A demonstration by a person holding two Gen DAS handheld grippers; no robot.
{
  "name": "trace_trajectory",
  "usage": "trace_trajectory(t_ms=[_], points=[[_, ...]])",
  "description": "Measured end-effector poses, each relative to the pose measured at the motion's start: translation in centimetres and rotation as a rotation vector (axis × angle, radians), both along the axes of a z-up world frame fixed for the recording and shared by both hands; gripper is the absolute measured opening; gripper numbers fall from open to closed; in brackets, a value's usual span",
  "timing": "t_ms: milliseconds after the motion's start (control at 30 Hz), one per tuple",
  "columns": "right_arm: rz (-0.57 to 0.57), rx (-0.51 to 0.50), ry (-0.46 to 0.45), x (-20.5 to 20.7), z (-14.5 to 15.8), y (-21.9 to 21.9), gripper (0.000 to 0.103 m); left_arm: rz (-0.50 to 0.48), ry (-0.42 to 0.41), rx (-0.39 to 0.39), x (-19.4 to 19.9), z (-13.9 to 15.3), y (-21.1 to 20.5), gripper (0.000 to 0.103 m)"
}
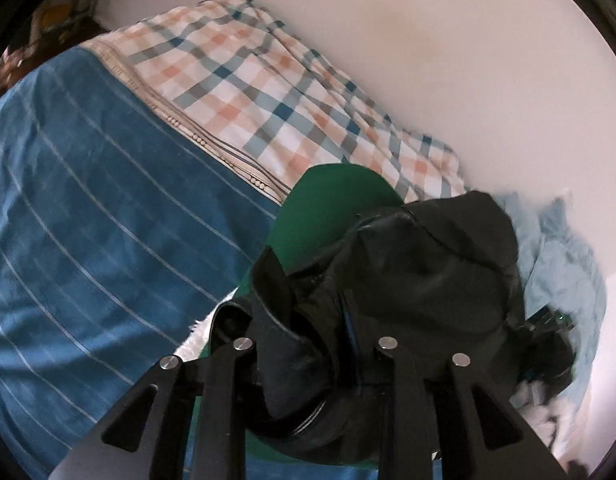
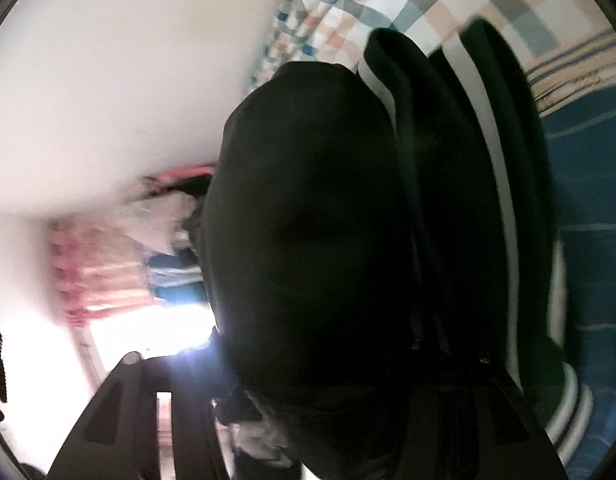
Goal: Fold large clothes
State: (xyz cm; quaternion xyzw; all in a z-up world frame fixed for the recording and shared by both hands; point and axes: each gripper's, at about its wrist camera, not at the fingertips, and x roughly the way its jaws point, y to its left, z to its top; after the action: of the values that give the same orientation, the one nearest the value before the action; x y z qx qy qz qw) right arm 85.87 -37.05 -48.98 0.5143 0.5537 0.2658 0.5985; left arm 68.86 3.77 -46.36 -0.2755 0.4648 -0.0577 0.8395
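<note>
A black jacket (image 1: pixel 419 272) with a green lining (image 1: pixel 327 204) hangs bunched in front of the left wrist camera, lifted above the bed. My left gripper (image 1: pixel 315 352) is shut on its dark cloth; the fingertips are buried in the folds. In the right wrist view the same black jacket (image 2: pixel 308 220) fills the middle, with white-striped ribbed cuffs (image 2: pixel 571 404) at the right. My right gripper (image 2: pixel 327 400) is shut on the jacket's cloth; its fingertips are hidden by the fabric.
A blue bedsheet with thin white stripes (image 1: pixel 88 240) lies below. A checked blanket (image 1: pixel 248 80) sits against a white wall (image 1: pixel 467 60). A light blue garment (image 1: pixel 559 264) lies at the right. Pink curtains (image 2: pixel 96 264) and a bright window show at the left.
</note>
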Motion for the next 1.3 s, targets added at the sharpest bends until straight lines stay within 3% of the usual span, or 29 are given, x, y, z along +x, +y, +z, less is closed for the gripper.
trace_trajectory(t_ms=[67,133,167,200,300,400,533,700,933,1133,1300], points=[[0.035,-0.229,-0.036,-0.5,3.1,0.5,0.081,-0.020,0.017,0.090,0.0,0.8,-0.5,0.033],[0.036,-0.471,-0.103,-1.7,6.8,1.4,0.083,-0.049,0.001,0.203,0.1,1.7,-1.3,0.043],[0.031,-0.577,-0.119,-2.5,8.1,2.0,0.087,-0.060,-0.008,0.269,-0.4,2.4,-1.7,0.068],[0.019,-0.742,-0.141,-3.9,10.1,2.9,0.089,-0.070,-0.016,0.314,-0.7,2.9,-1.9,0.100],[0.004,-1.074,-0.151,-7.4,13.6,5.0,0.092,-0.099,-0.047,0.454,-2.7,5.1,-2.7,0.103],[0.011,-1.286,-0.136,-12.7,15.5,8.8,0.095,-0.113,-0.067,0.549,-6.1,7.6,-3.3,0.103],[-0.025,-1.389,-0.137,-19.1,17.7,12.0,0.096,-0.118,-0.089,0.593,-10.6,10.9,-3.2,0.103],[-0.109,-1.405,-0.133,-29.3,24.2,15.2,0.096,-0.171,-0.126,0.610,-17.1,16.4,-3.4,0.103],[-0.216,-1.396,-0.177,-42.4,35.4,18.3,0.096,-0.201,-0.207,0.640,-27.9,25.7,-3.9,0.103],[-0.298,-1.415,-0.268,-52.9,45.6,19.9,0.096,-0.177,-0.259,0.605,-35.5,32.2,-3.6,0.103],[-0.335,-1.417,-0.353,-60.1,52.3,20.7,0.096,-0.145,-0.321,0.592,-41.2,37.1,-3.0,0.103]])
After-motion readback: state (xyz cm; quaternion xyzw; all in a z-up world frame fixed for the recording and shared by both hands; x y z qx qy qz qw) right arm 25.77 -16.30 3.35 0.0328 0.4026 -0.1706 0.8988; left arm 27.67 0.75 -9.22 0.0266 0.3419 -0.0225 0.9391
